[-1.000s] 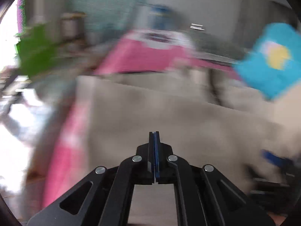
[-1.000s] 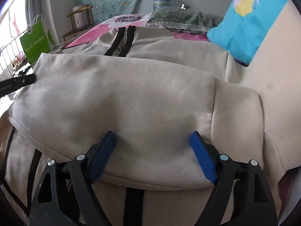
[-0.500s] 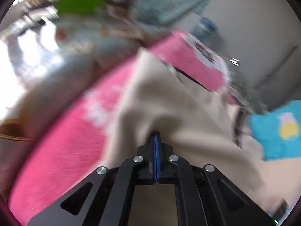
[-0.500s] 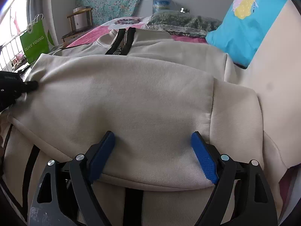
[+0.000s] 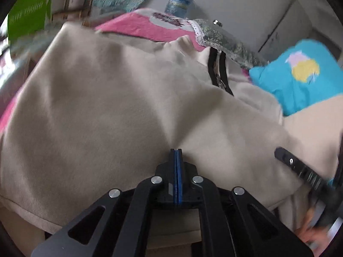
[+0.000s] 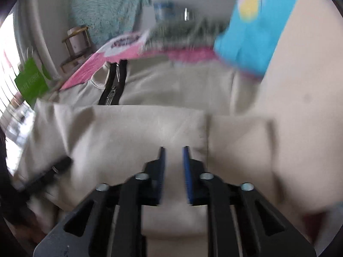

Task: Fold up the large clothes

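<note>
on the left, a green bag (image 5: 27, 19) and a wooden stool (image 6: 77, 40) were seen beyond the bed's edge, so little room was judged free there. the beige zip jacket (image 5: 128, 98) was spread on the pink bedspread (image 5: 139, 24), reaching near to far; it was judged soft, thick, fairly heavy and best taken at hems. the left gripper (image 5: 176, 156) was clenched on a fold of it. the right gripper (image 6: 173, 158), just closing, was nearly shut with jacket cloth between its pads. a blue pillow (image 5: 300, 75) bounded the right.
</note>
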The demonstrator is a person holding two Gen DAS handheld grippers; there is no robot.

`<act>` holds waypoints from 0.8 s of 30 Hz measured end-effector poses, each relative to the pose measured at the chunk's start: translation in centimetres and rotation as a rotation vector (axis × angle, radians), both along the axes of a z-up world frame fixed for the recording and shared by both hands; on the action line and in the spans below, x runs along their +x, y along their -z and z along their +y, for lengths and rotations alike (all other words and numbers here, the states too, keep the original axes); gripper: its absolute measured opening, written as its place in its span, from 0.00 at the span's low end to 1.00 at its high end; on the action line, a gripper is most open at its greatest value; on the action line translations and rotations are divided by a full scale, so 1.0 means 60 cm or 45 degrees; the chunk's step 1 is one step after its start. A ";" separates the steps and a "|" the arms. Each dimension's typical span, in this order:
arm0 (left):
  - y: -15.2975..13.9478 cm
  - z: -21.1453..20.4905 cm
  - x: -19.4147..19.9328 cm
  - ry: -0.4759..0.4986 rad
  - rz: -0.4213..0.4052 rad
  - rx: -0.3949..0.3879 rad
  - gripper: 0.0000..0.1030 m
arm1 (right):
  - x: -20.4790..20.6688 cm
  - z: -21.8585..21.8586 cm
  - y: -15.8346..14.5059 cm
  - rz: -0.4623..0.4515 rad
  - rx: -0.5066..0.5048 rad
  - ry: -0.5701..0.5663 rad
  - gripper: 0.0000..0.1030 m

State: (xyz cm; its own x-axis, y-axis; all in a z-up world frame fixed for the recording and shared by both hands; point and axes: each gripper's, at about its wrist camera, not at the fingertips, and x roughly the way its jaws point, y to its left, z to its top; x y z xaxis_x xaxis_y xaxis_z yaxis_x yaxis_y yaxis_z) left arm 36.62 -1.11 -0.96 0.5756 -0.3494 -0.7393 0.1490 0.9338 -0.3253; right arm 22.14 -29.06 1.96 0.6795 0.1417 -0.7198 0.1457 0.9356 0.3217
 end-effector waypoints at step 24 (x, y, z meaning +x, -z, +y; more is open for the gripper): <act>-0.016 -0.118 -0.008 0.006 -0.117 0.631 0.03 | -0.108 0.017 -0.272 -0.169 -0.573 0.084 0.30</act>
